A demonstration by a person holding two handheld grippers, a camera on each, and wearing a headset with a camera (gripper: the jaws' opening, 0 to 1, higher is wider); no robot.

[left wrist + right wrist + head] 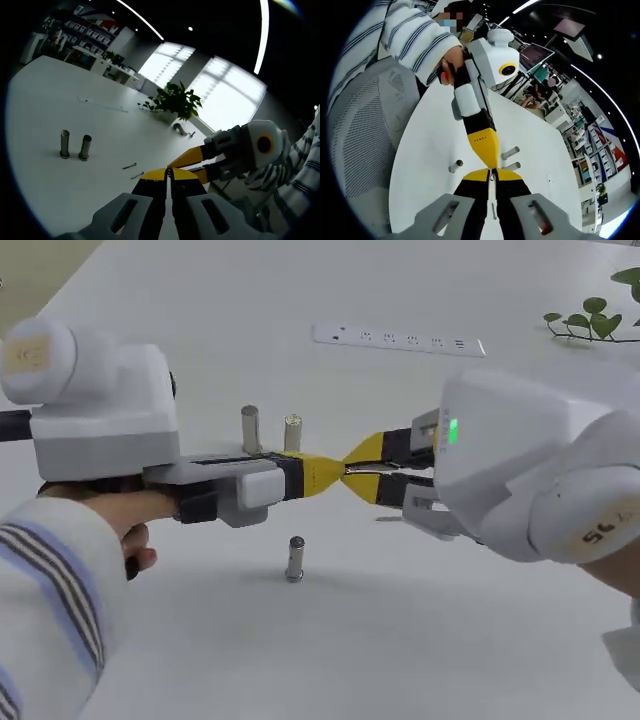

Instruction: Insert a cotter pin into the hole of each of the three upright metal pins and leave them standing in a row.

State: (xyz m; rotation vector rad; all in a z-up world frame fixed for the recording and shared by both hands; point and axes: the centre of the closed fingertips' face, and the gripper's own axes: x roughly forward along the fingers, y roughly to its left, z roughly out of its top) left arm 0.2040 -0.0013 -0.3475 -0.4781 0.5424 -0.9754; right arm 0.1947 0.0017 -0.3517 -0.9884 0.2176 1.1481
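Note:
Three short metal pins stand upright on the white table: two side by side at the back (pixel 250 428) (pixel 292 432) and one alone in front (pixel 295 558). Above the table my left gripper (pixel 338 472) and right gripper (pixel 348 471) meet tip to tip, both with yellow fingertips pressed shut. A thin cotter pin (pixel 492 173) shows as a grey sliver in the right gripper's tips, where the left gripper's tips (pixel 169 173) touch it. In the left gripper view the back pair of metal pins (pixel 65 144) (pixel 85 147) stands to the left.
Loose cotter pins (pixel 130 166) (pixel 137 175) lie on the table under the grippers, and another cotter pin (pixel 390 518) lies near the right gripper. A white power strip (pixel 400 340) lies at the back. A potted plant (pixel 595 320) stands at the far right corner.

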